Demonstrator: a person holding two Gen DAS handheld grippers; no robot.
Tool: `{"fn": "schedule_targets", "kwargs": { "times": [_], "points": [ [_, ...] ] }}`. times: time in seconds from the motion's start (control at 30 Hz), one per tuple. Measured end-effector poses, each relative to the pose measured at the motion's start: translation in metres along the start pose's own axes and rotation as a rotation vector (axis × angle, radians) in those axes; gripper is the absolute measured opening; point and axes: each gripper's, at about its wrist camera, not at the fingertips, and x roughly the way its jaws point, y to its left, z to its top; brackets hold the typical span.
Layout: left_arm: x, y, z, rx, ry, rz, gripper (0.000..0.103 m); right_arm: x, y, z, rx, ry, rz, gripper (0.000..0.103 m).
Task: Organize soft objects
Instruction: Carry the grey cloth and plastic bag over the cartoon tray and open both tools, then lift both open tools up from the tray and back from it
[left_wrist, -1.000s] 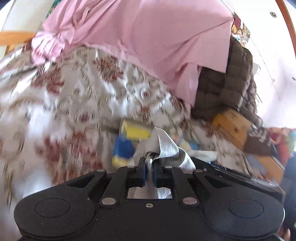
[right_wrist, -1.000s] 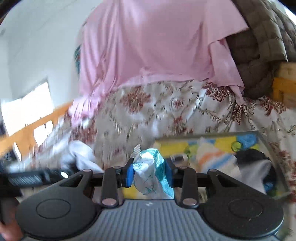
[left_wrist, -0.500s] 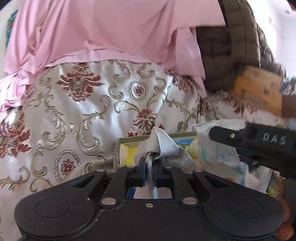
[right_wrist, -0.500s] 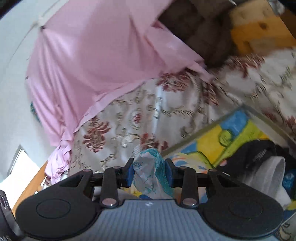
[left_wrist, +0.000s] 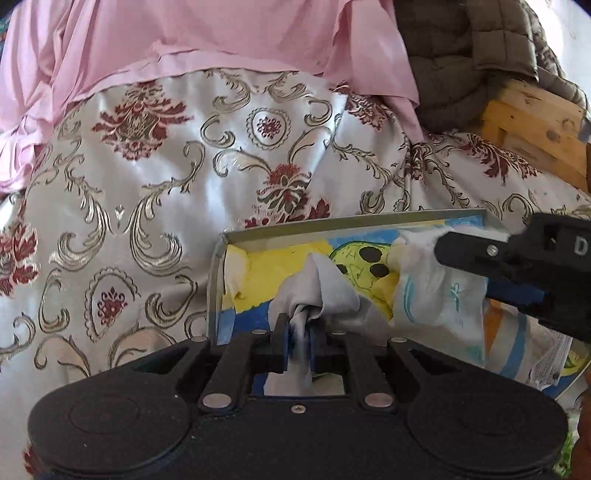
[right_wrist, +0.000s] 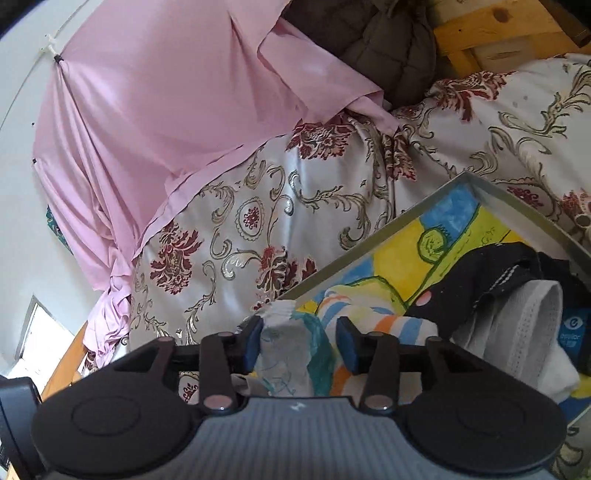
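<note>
My left gripper (left_wrist: 299, 334) pinches a bunched grey cloth (left_wrist: 317, 284) over the near left corner of a shallow grey tray (left_wrist: 351, 223) with a yellow and blue drawing inside; its jaws are just starting to open, and the pads still squeeze the cloth. My right gripper (right_wrist: 300, 345) is opening, with a white and teal cloth (right_wrist: 288, 354) between its jaws: the cloth leans on the left pad, and the right pad stands off it. In the left wrist view the right gripper (left_wrist: 465, 269) reaches in from the right over that cloth (left_wrist: 439, 299).
The tray holds a striped cloth (right_wrist: 373, 325), a black garment (right_wrist: 498, 269) and a white ribbed piece (right_wrist: 524, 328). It rests on a floral bedspread (left_wrist: 166, 166). A pink sheet (left_wrist: 203, 33), a brown quilted jacket (left_wrist: 465, 55) and a wooden frame (left_wrist: 535, 125) lie behind.
Both grippers have swung over the tray. The right jaws have widened off the white and teal cloth. The left gripper still holds the grey cloth.
</note>
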Motion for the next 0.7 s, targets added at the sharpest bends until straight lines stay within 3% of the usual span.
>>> {"fn": "schedule_targets", "kwargs": {
  "times": [0.23, 0.43, 0.57, 0.7],
  "points": [
    [-0.001, -0.004, 0.0, -0.037, 0.016, 0.013, 0.022, -0.012, -0.005, 0.008, 0.008, -0.008, 0.01, 0.061],
    [-0.01, -0.006, 0.002, -0.069, 0.003, 0.025, 0.034, -0.02, -0.008, 0.01, -0.005, -0.012, -0.005, 0.076],
    [-0.022, -0.009, 0.003, -0.089, -0.015, 0.025, 0.051, -0.029, -0.007, 0.014, -0.014, -0.022, -0.004, 0.083],
    [-0.037, -0.013, 0.005, -0.092, -0.043, 0.034, 0.058, -0.041, -0.005, 0.016, -0.032, -0.03, -0.011, 0.088]
  ]
}}
